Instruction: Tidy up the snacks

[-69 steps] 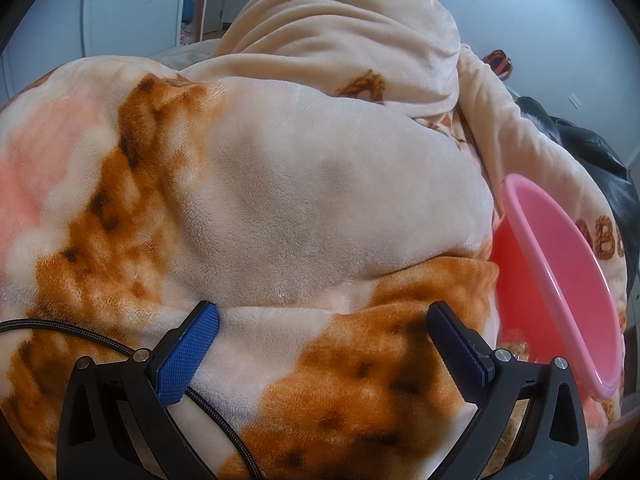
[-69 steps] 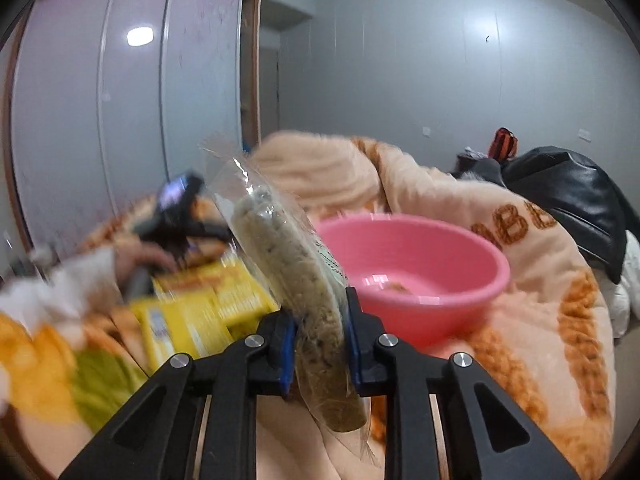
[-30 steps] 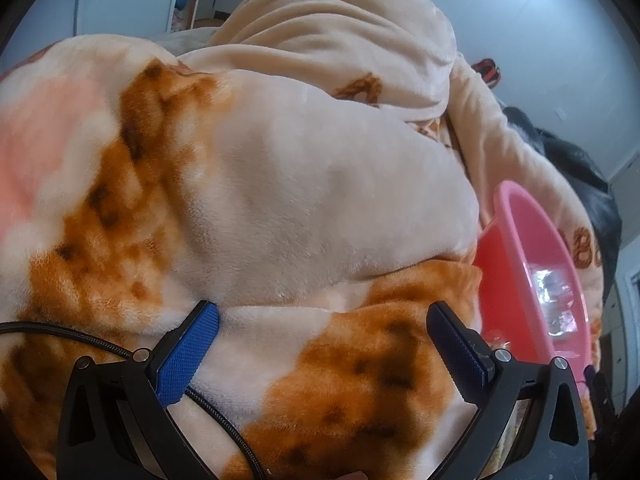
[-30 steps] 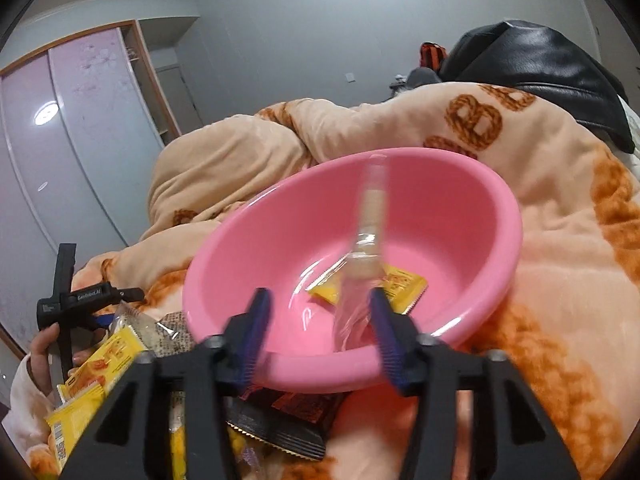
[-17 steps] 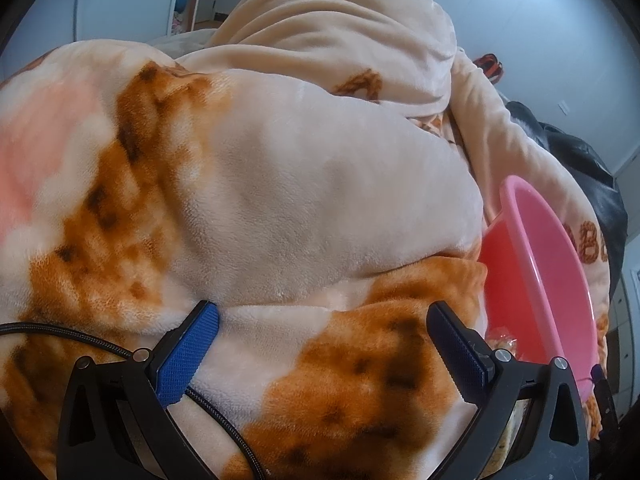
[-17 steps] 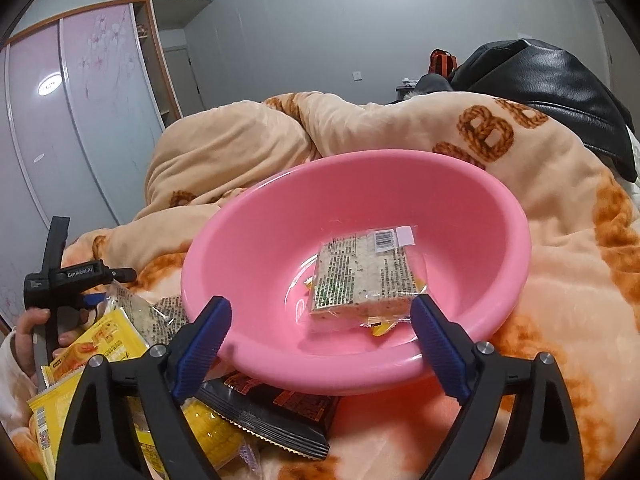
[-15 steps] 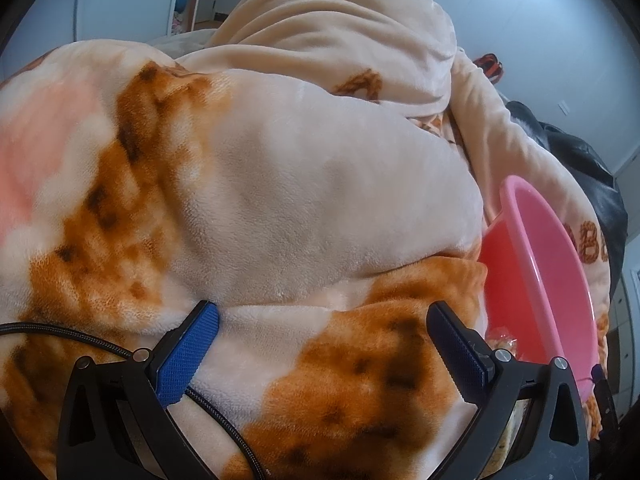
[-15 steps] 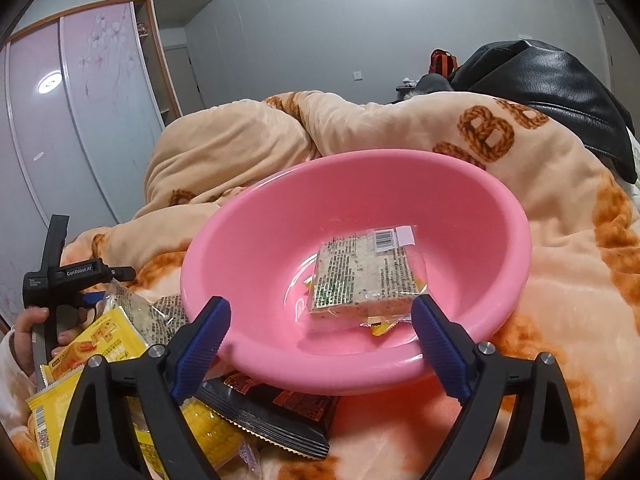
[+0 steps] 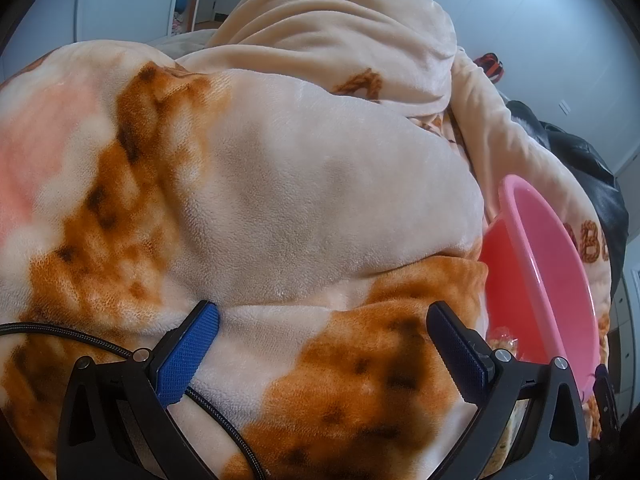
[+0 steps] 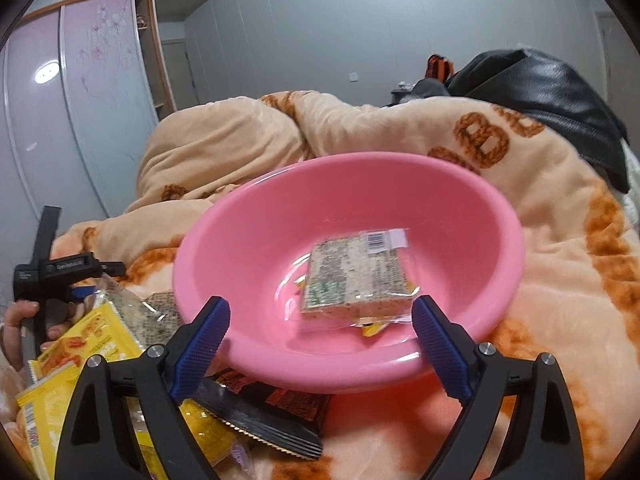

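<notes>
A: Two grippers up, both w/ jaws spread. Right gripper (image 10: 320,332) sits low in front of the pink basin (image 10: 224,248), blue pads (image 10: 200,344) wide, nothing between them – they've just been opening.

B: And the snack?

A: Clear-wrapped cracker pack (image 10: 356,280) lies flat inside the basin, barcode label twd the far side, resting over a small yellow packet (image 10: 370,330) that only pokes out at its near edge. Not touching the pads.

B: Left side?

A: Left gripper (image 9: 320,344) is released too, pads apart, empty, pointing down at the fleece blanket (image 9: 280,184). A black cable (image 9: 224,424) runs across the blanket under its left finger. From that view the basin (image 9: 560,280) shows edge-on at the right, a bit of clear wrapper just at its base.

B: What's still outside the basin?

A: Loose pile at the near-left of the basin in the right wrist view: yellow snack packs (image 10: 92,336), a speckled cracker pack in clear wrap (image 10: 148,316), and a black snack bag (image 10: 264,412) partly tucked under the basin's near rim. Can't read any labels.

B: Anything else in shot?

A: Person's hand (image 10: 20,320) at far left of the right wrist view, wrapped round the black handle of the other tool. Black jacket (image 10: 548,96) lies on the blanket behind the basin, to the right. Wardrobe w/ sliding doors (image 10: 80,100) at the back left.
</notes>
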The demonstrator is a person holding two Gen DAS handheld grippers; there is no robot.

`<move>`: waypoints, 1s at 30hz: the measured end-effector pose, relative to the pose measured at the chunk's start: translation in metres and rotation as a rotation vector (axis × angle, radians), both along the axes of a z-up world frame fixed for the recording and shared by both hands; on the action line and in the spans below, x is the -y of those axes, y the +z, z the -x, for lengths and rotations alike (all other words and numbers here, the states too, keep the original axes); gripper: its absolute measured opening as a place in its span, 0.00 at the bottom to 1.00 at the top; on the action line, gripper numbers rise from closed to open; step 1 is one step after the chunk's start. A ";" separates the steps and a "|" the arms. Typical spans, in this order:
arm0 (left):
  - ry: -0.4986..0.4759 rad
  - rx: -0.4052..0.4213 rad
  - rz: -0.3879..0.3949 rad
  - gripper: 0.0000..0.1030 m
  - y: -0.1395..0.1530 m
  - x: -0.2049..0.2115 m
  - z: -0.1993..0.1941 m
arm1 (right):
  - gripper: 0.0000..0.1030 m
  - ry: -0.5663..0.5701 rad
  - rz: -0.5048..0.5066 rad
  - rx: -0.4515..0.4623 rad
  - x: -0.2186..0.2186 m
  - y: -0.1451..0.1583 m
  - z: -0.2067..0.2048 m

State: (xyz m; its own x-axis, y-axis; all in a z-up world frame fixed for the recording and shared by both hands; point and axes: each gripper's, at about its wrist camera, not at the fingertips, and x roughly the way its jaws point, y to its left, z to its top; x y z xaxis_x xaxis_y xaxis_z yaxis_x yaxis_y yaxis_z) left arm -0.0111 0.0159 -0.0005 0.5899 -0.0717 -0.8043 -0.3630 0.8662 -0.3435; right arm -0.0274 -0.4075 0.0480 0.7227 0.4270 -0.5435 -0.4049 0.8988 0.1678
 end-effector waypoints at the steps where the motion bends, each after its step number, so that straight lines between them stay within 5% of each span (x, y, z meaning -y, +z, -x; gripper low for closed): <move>1: 0.001 0.003 0.003 1.00 0.000 -0.001 0.001 | 0.89 -0.013 0.010 0.003 0.000 0.000 0.000; 7: 0.002 0.003 0.004 1.00 -0.002 -0.002 0.000 | 0.89 -0.059 0.076 0.011 -0.003 0.000 -0.002; 11: 0.003 0.005 0.010 1.00 -0.001 -0.003 0.002 | 0.89 -0.209 0.170 0.035 -0.001 0.000 -0.003; 16: 0.002 0.006 0.010 0.99 -0.001 -0.004 0.002 | 0.99 -0.209 0.070 -0.085 0.021 -0.008 -0.019; 20: 0.002 0.010 0.021 1.00 0.001 -0.004 0.003 | 1.00 -0.145 -0.116 -0.231 0.042 -0.021 -0.035; 30: -0.009 0.026 0.039 0.99 0.007 -0.005 0.012 | 1.00 -0.153 -0.112 -0.226 0.039 -0.021 -0.032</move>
State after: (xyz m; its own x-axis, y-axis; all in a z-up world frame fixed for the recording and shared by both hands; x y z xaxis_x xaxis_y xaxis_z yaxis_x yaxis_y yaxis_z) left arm -0.0229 0.0205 0.0061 0.6097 -0.1081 -0.7852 -0.3461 0.8549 -0.3864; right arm 0.0044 -0.4469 0.0268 0.6491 0.3890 -0.6538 -0.2073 0.9173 0.3400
